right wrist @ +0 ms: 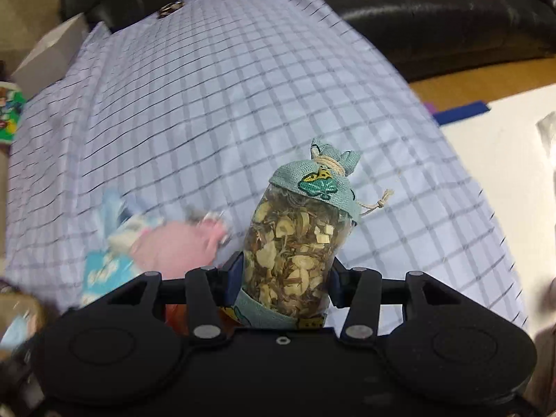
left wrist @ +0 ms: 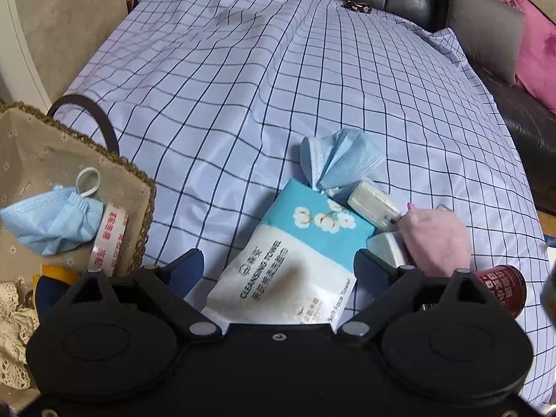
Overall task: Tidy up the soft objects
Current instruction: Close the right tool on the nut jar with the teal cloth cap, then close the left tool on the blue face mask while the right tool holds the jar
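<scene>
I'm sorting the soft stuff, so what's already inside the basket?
In the basket: a blue mask, a tape roll, a white loop and cream lace. The left gripper hides its near part.

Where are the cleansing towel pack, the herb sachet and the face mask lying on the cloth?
cleansing towel pack [left wrist: 295,260]: left wrist view, on its white printed front.
herb sachet [right wrist: 295,243]: right wrist view, on its clear middle showing dried herbs.
face mask [left wrist: 342,160]: left wrist view, on its blue pleated fabric.
</scene>
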`<state>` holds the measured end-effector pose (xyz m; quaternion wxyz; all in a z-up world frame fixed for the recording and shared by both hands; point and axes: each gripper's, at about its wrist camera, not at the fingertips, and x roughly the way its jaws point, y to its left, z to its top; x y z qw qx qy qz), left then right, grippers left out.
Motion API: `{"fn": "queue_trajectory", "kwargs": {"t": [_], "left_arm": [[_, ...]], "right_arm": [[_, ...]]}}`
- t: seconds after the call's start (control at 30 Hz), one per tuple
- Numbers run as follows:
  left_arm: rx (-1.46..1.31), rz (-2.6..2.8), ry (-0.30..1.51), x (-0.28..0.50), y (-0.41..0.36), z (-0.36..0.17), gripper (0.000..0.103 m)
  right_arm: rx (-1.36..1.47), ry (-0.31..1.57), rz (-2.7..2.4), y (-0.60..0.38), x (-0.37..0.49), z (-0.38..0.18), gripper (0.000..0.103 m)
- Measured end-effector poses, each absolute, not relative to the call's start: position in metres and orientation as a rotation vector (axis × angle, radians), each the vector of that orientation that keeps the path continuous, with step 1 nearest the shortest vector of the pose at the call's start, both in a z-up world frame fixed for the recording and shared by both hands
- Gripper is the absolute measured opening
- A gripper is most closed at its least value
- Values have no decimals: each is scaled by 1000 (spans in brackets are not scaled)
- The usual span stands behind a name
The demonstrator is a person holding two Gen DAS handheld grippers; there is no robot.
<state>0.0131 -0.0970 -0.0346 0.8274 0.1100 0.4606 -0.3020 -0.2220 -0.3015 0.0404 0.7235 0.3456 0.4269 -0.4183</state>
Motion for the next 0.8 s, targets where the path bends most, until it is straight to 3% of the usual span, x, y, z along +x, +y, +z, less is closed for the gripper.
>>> {"fn": "queue_trajectory", "kwargs": {"t": [0.37,0.8], "left_arm": [[239,-653,1033,48,-149,-37,91],[250,-629,1134,96,-225,-86,91]], "right_arm": [[843,902,-748,-280,-233,51,47],[831,894,-643,-267,-222,61,47]]}}
